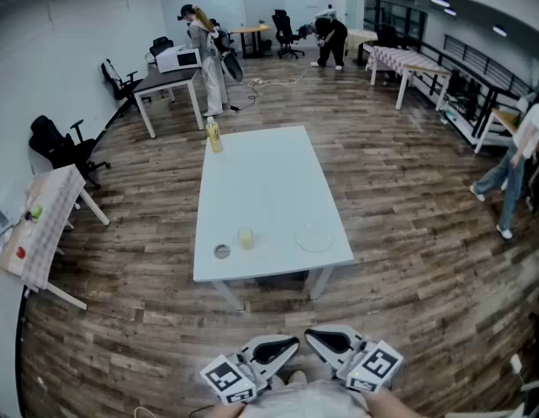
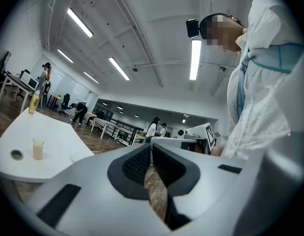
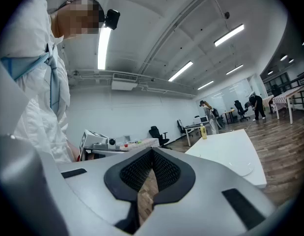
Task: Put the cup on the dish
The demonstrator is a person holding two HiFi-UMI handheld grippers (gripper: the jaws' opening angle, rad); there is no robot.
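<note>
A small cup [image 1: 245, 238] of yellow liquid stands near the front edge of the white table [image 1: 269, 177]. To its right on the table lies a clear round dish [image 1: 314, 237]. The left gripper view shows the cup [image 2: 38, 149] far off, with the dish [image 2: 76, 156] beyond it. The dish [image 3: 243, 168] also shows in the right gripper view. My left gripper [image 1: 289, 344] and right gripper [image 1: 314, 335] hang side by side at the bottom of the head view, well short of the table. Both are shut and hold nothing.
A small grey round lid [image 1: 221, 252] lies left of the cup. A yellow bottle [image 1: 214, 136] stands at the table's far left corner. Desks, office chairs and several people [image 1: 208, 55] stand around the wood-floored room. A cloth-covered side table [image 1: 43, 225] is at the left.
</note>
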